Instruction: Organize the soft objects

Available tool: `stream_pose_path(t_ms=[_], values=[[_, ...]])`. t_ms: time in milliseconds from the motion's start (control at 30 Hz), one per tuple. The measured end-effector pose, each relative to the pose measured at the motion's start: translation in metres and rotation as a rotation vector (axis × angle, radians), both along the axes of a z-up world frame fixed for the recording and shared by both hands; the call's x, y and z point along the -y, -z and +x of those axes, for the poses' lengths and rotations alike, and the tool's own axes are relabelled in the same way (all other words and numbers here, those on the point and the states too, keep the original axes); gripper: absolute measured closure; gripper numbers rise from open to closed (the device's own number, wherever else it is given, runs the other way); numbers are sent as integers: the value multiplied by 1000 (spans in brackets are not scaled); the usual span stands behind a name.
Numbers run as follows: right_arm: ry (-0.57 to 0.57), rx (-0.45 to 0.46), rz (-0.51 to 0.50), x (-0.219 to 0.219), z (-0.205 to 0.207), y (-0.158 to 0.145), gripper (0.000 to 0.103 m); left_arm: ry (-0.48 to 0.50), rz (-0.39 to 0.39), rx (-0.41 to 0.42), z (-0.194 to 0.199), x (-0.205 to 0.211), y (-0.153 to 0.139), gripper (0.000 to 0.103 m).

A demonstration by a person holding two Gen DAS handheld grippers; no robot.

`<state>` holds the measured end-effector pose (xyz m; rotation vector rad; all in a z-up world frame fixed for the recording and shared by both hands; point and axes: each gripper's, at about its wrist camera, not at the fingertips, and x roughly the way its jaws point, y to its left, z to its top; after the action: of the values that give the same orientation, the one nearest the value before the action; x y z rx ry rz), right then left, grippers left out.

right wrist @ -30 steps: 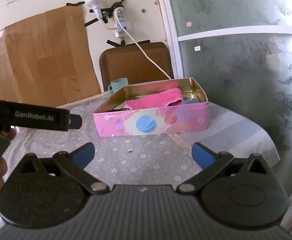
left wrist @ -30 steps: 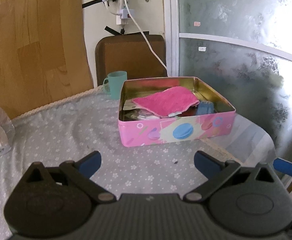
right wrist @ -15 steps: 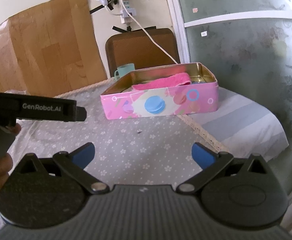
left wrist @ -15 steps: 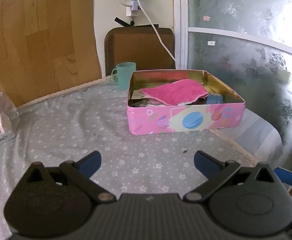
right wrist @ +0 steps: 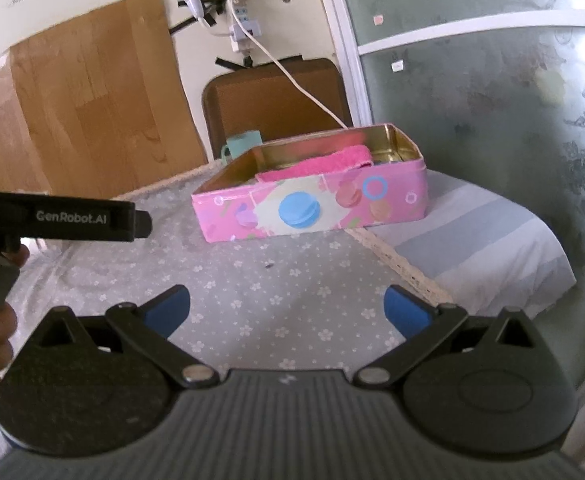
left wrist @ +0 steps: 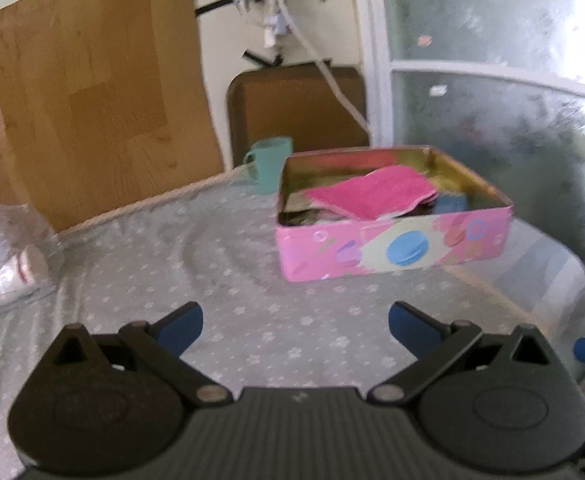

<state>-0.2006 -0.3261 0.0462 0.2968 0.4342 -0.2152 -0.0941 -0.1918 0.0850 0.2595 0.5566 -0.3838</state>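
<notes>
Left gripper: jaws wide, empty, above the floral-clothed surface. Right gripper: jaws wide, empty. The left gripper's body, seen from the right wrist, reads "GenRobot.AI". Ahead, the pink tin stands open; a pink cloth lies inside over contents too blurred to identify. A teal mug stands behind the tin, partly hidden in the right view.
</notes>
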Motion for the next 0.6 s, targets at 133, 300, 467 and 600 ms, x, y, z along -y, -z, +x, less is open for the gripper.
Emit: stream_pose_path(t_ms=[133, 300, 467, 600], values=[[-16, -16, 28, 2, 3, 1, 0, -27, -2, 14, 3, -4, -1, 0], [-11, -17, 20, 2, 3, 2, 0, -46, -11, 15, 4, -11, -3, 0], [-17, -20, 11, 0, 5, 3, 0, -45, -17, 14, 3, -16, -3, 0], [-26, -20, -2, -5, 5, 2, 0, -39, -19, 16, 1, -21, -3, 0]])
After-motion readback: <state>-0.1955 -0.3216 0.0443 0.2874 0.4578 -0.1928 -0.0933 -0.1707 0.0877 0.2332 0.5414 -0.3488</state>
